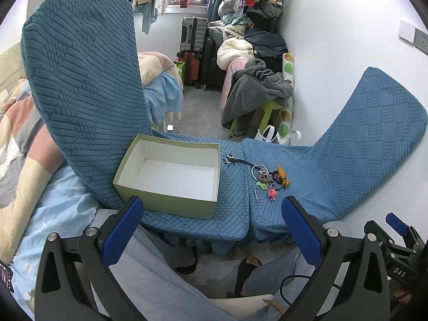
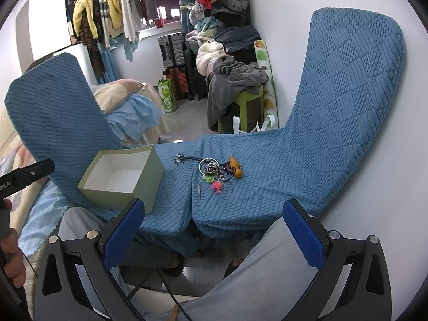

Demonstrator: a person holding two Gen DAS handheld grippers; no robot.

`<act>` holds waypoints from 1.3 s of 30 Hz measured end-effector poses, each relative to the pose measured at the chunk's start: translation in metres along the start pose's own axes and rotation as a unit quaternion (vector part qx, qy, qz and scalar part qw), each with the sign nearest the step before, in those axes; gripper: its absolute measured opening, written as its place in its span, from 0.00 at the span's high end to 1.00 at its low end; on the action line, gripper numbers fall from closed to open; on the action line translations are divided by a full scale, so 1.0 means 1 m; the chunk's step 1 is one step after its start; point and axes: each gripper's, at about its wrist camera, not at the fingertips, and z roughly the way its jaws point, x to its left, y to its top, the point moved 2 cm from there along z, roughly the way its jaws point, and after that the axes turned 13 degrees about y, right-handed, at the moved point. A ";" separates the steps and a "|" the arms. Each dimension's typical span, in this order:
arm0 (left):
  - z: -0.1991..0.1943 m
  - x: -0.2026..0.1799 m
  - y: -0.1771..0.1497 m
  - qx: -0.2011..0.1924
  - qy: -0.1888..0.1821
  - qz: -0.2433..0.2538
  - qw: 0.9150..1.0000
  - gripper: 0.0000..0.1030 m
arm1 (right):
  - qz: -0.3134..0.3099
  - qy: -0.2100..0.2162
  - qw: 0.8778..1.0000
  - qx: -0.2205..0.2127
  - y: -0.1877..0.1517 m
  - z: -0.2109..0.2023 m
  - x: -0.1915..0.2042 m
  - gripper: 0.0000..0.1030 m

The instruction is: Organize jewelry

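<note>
Jewelry pile (image 1: 270, 178) lying on blue chair seat (image 1: 307, 187), just right of box (image 1: 171, 171); box sitting open, nothing inside. Left gripper (image 1: 212, 230) and right gripper (image 2: 214, 231) hovering near box, fingers spreading wide, gripping nothing.

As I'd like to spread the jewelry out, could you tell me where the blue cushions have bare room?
Bare quilted blue cushion lies right of the tangled jewelry pile. A narrower strip separates the pile from the open pale-green cardboard box, itself empty.
</note>
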 end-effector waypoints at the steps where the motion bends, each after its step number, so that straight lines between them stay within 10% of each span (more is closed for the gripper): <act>1: 0.000 0.001 0.000 0.000 0.000 -0.001 1.000 0.01 | 0.000 0.000 1.000 0.000 0.000 0.000 0.000 0.00; 39: 0.005 -0.006 -0.010 0.009 0.003 0.008 1.000 0.01 | 0.020 -0.003 1.000 0.012 -0.022 0.007 -0.010 0.00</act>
